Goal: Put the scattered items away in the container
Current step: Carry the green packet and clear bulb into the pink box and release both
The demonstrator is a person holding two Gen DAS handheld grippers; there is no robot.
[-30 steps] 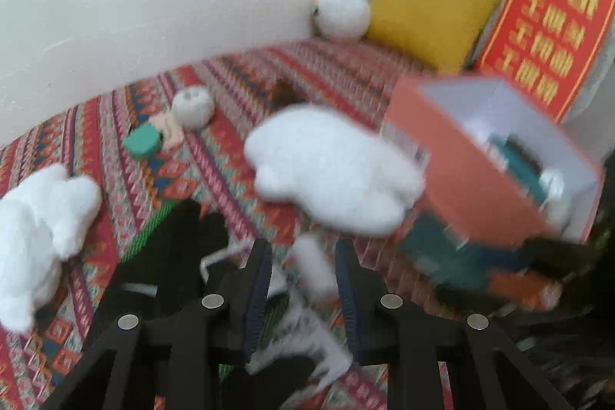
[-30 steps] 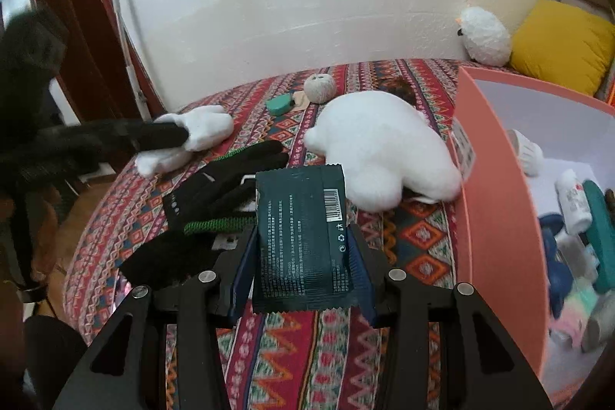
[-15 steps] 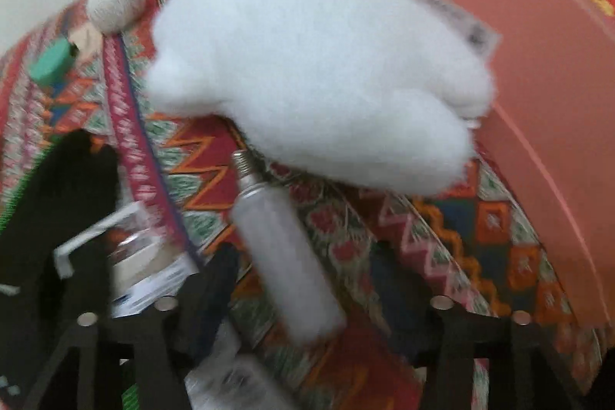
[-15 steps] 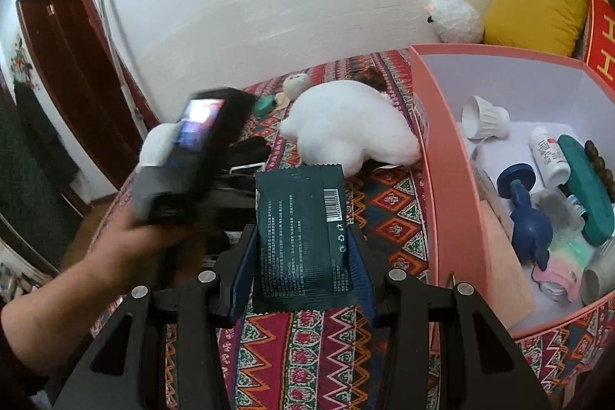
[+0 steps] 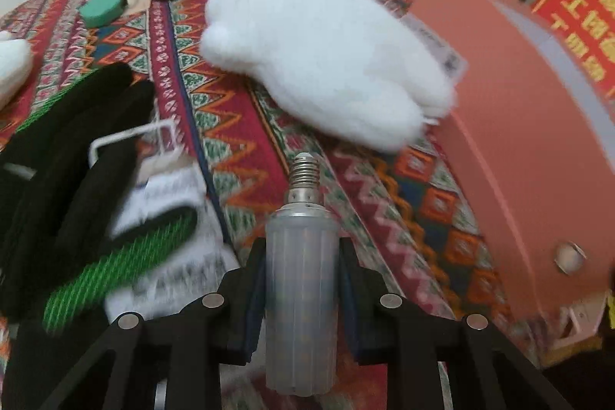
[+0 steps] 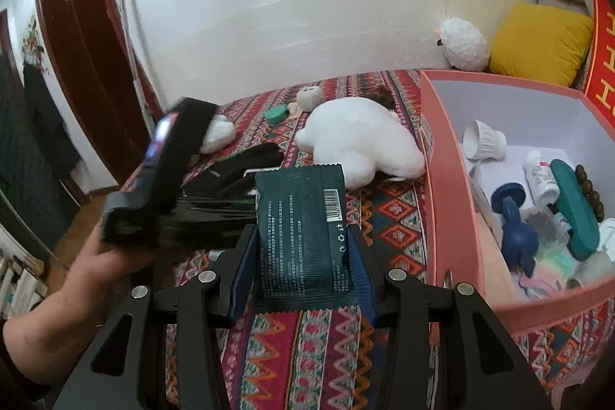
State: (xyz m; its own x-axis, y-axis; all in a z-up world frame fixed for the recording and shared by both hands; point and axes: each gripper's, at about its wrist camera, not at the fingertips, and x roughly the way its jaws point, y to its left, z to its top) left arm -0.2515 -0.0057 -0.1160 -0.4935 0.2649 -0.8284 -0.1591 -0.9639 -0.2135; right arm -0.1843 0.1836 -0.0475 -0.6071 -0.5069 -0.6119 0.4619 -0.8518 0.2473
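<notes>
Left gripper (image 5: 301, 279) pinching a frosted bulb (image 5: 301, 279), screw base pointing far, over the patterned cloth (image 5: 384, 195); right gripper (image 6: 301, 268) clamped on a dark green packet (image 6: 303, 233), left of the pink container (image 6: 449, 202).

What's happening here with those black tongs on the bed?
A person is tidying scattered things into the pink box. The left gripper has its jaws closed on a frosted light bulb; the right gripper holds a dark green packet beside the box. A white plush toy and black gloves lie on the patterned bedspread.
</notes>
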